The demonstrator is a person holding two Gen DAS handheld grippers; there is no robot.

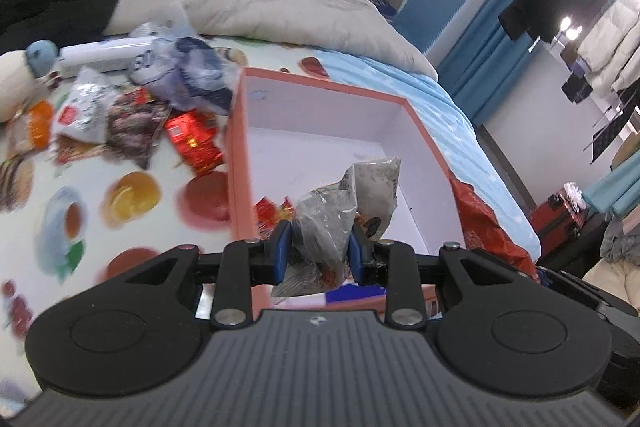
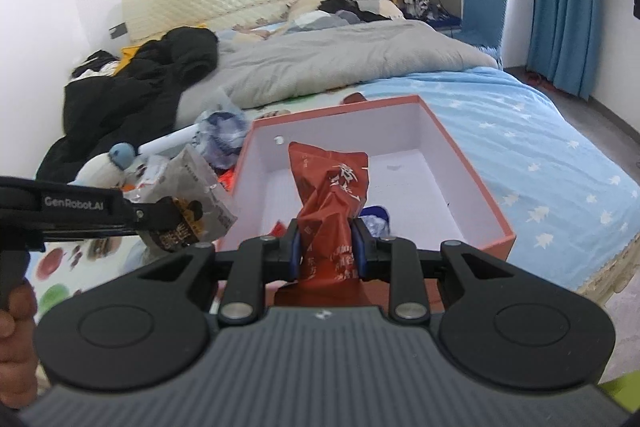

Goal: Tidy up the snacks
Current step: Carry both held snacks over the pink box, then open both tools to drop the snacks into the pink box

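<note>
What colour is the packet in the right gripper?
Red-orange packet with pale lettering, clearest in the right wrist view.

Two close wrist views, shared box

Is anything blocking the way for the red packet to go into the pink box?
Nothing visible does. The right gripper holds the red packet over the open pink box, whose floor ahead is mostly bare; a few snacks lie near its front.

Grey snack packet and red snack packet upright over near edge of open pink box; loose snack pile left.
</note>
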